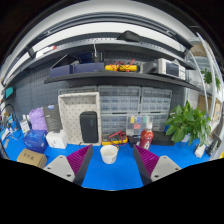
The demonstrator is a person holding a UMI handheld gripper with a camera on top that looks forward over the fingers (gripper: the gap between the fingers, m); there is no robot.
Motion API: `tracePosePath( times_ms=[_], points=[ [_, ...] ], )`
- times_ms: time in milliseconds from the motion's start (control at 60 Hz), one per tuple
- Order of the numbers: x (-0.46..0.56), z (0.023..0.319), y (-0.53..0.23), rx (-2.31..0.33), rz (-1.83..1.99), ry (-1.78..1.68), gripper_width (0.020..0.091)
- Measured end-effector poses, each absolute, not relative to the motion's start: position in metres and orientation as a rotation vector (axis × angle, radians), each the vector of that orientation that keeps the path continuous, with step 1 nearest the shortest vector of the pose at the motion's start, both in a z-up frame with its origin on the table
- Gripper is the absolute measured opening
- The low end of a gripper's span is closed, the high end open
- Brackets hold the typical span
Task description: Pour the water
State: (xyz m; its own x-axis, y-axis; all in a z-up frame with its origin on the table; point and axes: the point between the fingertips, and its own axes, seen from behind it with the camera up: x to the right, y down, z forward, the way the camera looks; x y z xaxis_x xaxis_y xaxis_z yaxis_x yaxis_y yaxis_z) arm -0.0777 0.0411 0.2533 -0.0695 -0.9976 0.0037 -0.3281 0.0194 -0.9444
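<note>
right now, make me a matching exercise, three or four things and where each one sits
Things:
1. white cup
2. green plant
3. red-capped bottle
4. black box

Places:
a. beyond the right finger, at the table's far side
b. by the white cabinet, against the back wall
c. between the open gripper fingers
d. just left of the plant

Pairs: 1-c, 2-a, 3-d, 4-b

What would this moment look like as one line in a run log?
task: pour water | gripper: open | white cup: between fingers, on blue table | pouring: not started
</note>
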Motion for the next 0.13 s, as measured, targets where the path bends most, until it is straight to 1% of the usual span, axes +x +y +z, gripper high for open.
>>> tracePosePath(
  times_ms=[133],
  points=[
    [-0.0803,0.2528,0.0451,-1.411,-1.063,1.508,0.0832]
  ],
)
